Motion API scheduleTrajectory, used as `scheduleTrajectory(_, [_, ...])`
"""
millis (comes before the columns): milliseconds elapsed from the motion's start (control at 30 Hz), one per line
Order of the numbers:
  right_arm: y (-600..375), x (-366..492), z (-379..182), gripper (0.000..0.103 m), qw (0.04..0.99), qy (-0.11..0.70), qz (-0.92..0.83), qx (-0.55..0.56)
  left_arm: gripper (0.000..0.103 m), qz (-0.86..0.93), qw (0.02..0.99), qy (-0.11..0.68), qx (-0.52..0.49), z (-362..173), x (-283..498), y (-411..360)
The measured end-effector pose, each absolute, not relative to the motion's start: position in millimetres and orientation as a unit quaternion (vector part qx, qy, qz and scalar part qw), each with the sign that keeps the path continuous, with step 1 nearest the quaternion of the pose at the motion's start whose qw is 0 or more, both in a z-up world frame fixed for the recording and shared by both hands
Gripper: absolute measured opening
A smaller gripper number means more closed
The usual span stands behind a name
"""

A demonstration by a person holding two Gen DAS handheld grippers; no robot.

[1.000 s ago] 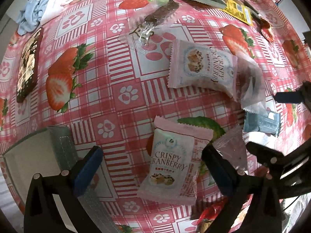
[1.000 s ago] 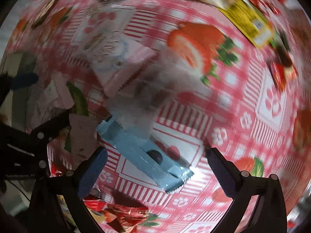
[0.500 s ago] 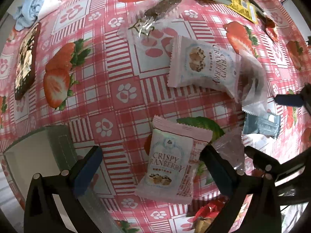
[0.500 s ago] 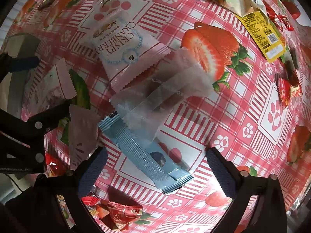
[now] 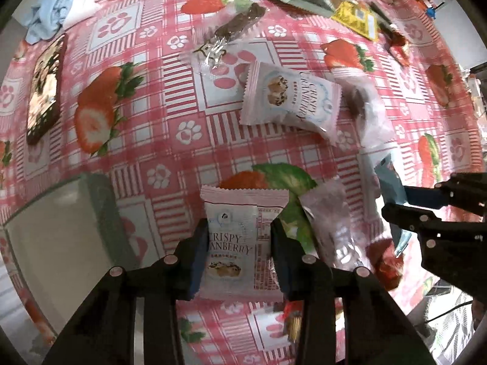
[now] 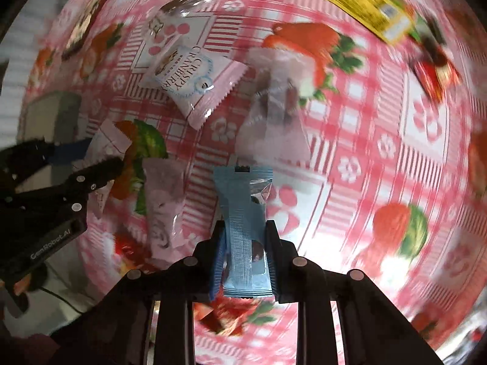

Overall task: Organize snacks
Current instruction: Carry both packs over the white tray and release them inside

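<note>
My left gripper [image 5: 239,251] is shut on a pink Crispy Cranberry packet [image 5: 240,243], gripping its sides. My right gripper [image 6: 245,258] is shut on a light blue snack packet [image 6: 243,222]; it shows from the side at the right of the left wrist view [image 5: 392,188]. A second Crispy Cranberry packet [image 5: 292,97] lies flat further back, and shows in the right wrist view [image 6: 188,76]. A translucent pinkish packet [image 5: 328,213] lies between the grippers.
A grey-white box [image 5: 57,237] stands left of my left gripper. A clear-wrapped brown bar [image 5: 234,27], a clear packet [image 6: 274,115], a yellow packet [image 5: 356,18], a dark tray [image 5: 45,88] and cloths [image 5: 67,3] lie on the strawberry tablecloth [image 5: 152,121]. Red-wrapped candies [image 5: 386,261] lie near.
Both grippers have gone from open to shut. The left closed on the near Crispy Cranberry packet. The right closed on the blue packet, which now points straight ahead between its fingers.
</note>
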State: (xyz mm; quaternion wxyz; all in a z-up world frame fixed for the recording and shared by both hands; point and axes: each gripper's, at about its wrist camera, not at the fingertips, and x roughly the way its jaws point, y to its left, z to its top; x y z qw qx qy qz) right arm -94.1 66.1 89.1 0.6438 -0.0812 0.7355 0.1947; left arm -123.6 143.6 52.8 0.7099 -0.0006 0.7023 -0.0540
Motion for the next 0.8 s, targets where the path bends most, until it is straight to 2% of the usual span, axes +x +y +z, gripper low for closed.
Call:
scheduleTrajectory(233, [31,-121,124,0.026,0.644,0.741,0.189,-0.013,0.043,-0.074,0.721,0.689,0.0,90,-148,141])
scheduleTrajectory(500, [26,-180,150,0.026,0.651,0.731,0.202,-0.006,0.043,-0.071,0.732,0.677,-0.01,112,-173,176])
scheduleTrajectory(667, [29,-161,111,0.026,0.652,0.724,0.223,-0.02,0.043,-0.058,0.736,0.674,-0.029,113,-185,206])
scheduleTrajectory(800, [56,-160,105,0.026,0.649,0.72,0.24,-0.039,0.043,-0.045,0.738,0.672,-0.045,114,-197,221])
